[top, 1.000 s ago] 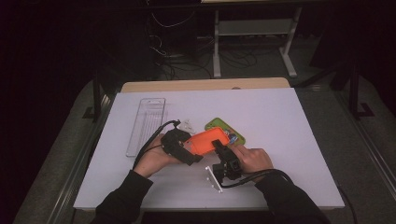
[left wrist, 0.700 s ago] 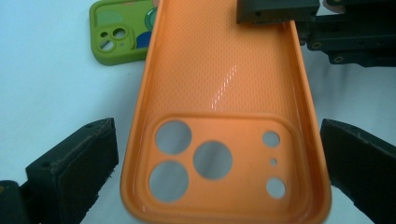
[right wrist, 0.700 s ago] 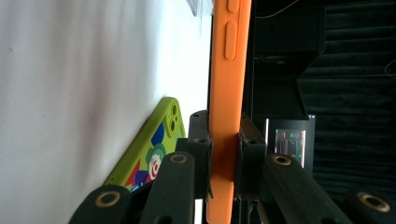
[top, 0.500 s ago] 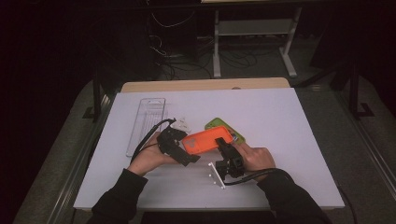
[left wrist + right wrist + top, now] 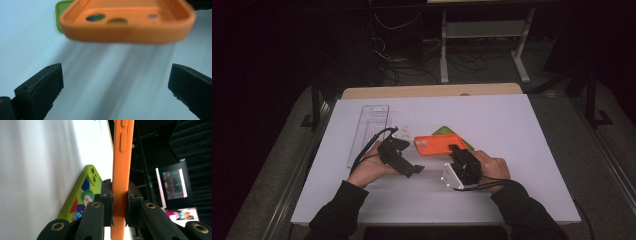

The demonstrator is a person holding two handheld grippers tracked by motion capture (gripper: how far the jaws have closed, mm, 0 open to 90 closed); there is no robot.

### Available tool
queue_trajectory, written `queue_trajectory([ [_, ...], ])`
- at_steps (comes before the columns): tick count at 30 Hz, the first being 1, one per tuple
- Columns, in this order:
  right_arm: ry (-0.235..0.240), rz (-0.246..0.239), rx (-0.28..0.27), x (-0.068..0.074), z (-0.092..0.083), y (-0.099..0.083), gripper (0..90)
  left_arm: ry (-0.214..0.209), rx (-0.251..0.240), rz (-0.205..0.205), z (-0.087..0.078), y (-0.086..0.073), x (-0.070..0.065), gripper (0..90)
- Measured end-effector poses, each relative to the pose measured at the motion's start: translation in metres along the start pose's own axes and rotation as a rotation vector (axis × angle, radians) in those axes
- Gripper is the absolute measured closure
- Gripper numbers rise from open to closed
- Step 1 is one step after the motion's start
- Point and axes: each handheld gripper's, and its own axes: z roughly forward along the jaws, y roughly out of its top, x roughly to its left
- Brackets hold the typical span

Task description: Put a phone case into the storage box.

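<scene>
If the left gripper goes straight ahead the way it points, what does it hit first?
Most likely the orange phone case, held off the table by the right gripper. It hangs just ahead of the open left gripper; depth is uncertain, so the jaws might pass under it.

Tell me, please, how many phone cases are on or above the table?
2: the orange case is held above the table in the right claw; the green case lies flat on the table beneath it, partly hidden.

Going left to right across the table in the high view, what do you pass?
Clear plastic tray → left gripper → orange phone case → right gripper. The green case beneath the orange one overlaps it, so it is left out.
</scene>
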Motion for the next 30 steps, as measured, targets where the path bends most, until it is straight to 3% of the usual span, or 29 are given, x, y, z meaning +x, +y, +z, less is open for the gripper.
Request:
queue_trajectory([
  [1,0.021,0.040,0.005,0.000,-0.001,0.000,78.0,-0.001,-0.021,-0.025,0.002,0.000,-0.002,0.0],
  [3,0.029,0.072,-0.003,-0.002,0.000,-0.001,77.9,-0.002,0.003,-0.002,0.000,0.000,0.001,0.0],
  [7,0.042,0.132,0.008,-0.008,0.001,-0.003,78.0,-0.003,-0.015,-0.035,0.002,-0.001,-0.001,0.0],
  [12,0.087,0.252,0.018,-0.011,0.002,-0.006,78.0,0.000,-0.018,-0.029,0.002,-0.001,0.000,0.0],
  [14,0.112,0.321,0.025,-0.013,0.002,-0.007,78.0,-0.003,-0.016,-0.028,0.002,-0.001,0.001,0.0],
  [15,0.115,0.346,0.024,-0.014,0.003,-0.008,78.0,0.001,-0.003,-0.004,0.002,-0.001,0.003,0.0],
  [17,0.126,0.379,0.027,-0.016,0.003,-0.009,78.0,0.001,-0.003,-0.019,0.002,-0.001,0.002,0.0],
  [18,0.133,0.400,0.026,-0.017,0.004,-0.010,78.0,0.001,0.015,0.003,0.001,-0.001,0.004,0.0],
  [25,0.196,0.543,0.020,-0.028,0.005,-0.019,78.0,0.000,-0.009,-0.022,0.002,-0.001,0.001,0.0],
  [28,0.231,0.662,0.014,-0.031,0.006,-0.021,78.0,-0.002,-0.010,-0.031,0.003,-0.001,0.001,0.0],
  [30,0.252,0.713,0.007,-0.033,0.007,-0.024,78.0,-0.001,-0.010,-0.031,0.003,-0.001,0.001,0.0],
])
